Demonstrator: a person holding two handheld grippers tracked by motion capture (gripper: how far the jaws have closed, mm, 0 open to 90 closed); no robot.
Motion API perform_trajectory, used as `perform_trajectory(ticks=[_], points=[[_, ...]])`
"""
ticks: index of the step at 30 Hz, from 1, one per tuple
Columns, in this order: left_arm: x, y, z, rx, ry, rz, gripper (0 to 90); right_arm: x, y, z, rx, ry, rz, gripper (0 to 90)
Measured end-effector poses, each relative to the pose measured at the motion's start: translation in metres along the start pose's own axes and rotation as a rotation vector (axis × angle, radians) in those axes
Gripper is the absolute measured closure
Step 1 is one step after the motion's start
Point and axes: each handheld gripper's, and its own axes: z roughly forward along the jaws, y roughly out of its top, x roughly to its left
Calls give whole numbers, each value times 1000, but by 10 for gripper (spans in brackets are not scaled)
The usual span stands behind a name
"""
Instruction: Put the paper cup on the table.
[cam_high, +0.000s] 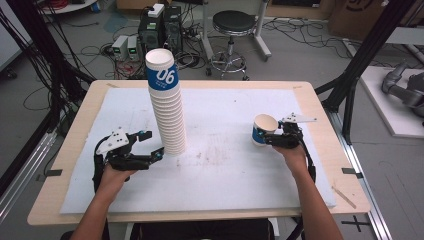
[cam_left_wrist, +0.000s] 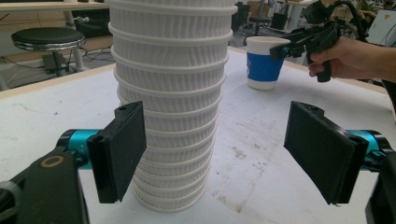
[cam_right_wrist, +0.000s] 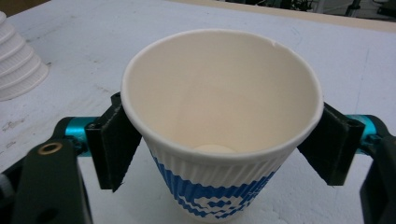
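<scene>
Straddling the single cup (cam_right_wrist: 219, 140), right claw (cam_right_wrist: 219, 144) open.

One tall stack of paper cups (cam_high: 166, 105), one single paper cup (cam_high: 262, 129), two tongs, one stool (cam_high: 233, 22).

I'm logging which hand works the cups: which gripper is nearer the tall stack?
Left. The left gripper has its jaws on either side of the tall stack at its base; the right gripper is far off, around the single cup.
</scene>
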Motion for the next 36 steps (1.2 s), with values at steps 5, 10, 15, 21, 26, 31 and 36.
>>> perform_trajectory(ticks=[5,10,15,21,26,31,36], points=[[1,0,0,2,0,-4,207,4,-5,1,34,-6,-16,194],[2,-1,-2,2,5,-7,207,3,-15,-1,65,-12,-12,195],[3,-1,-3,-3,14,-11,207,5,-16,-9,96,-9,-28,195],[6,-1,-6,-16,27,-22,207,9,-16,-28,90,-30,-46,195],[7,-1,-8,-27,45,-26,207,12,-19,-53,23,-31,-49,195],[9,0,-8,-38,51,-26,207,22,-16,-73,-52,-7,-87,195],[12,1,-7,-39,56,-26,207,29,-14,-89,-114,4,-102,195]])
